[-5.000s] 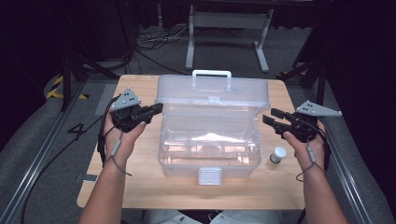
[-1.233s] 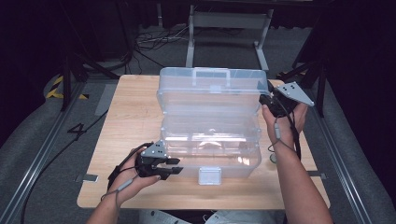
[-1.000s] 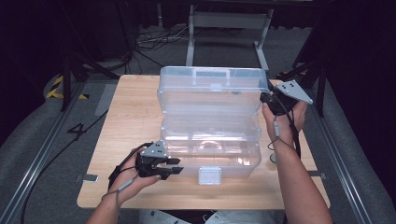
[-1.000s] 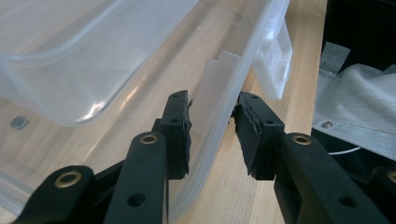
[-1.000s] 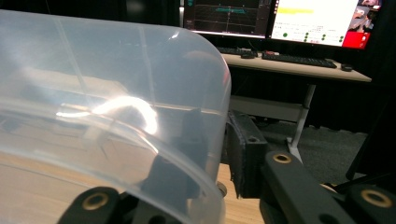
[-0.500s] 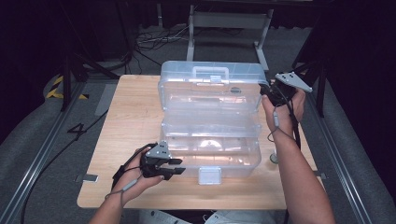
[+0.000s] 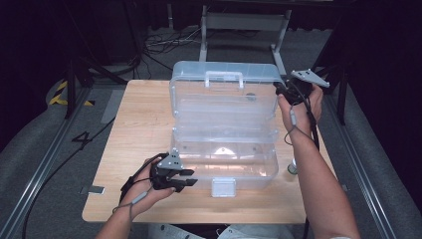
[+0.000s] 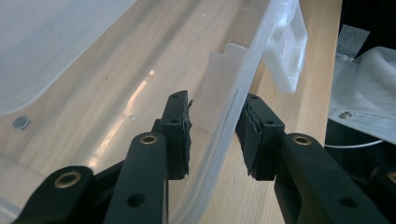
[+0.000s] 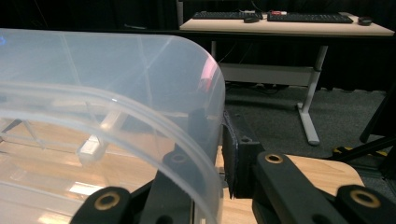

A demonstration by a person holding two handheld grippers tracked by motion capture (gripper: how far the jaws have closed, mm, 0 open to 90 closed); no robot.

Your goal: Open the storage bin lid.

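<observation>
A clear plastic storage box (image 7: 224, 159) sits in the middle of a wooden worktop (image 7: 134, 124), its long axis running left to right and its lid (image 7: 224, 94) raised nearly upright along the far edge.

At the near left corner, the left gripper (image 7: 183, 179) points rightward at the box's front wall. In the left gripper view its jaws straddle that thin wall, one pad inside and one outside, with a gap on each side, so they stand spread rather than pinching.

Near the front middle hangs the white latch (image 7: 223, 187).

At the far right, the right gripper (image 7: 279, 88) pinches the lid's right-hand edge; its jaws have just been closing on it.

A small bottle (image 7: 293, 167) stands right of the box.

Judging from this, the right gripper controls the lid's swing, while the left steadies the base.
</observation>
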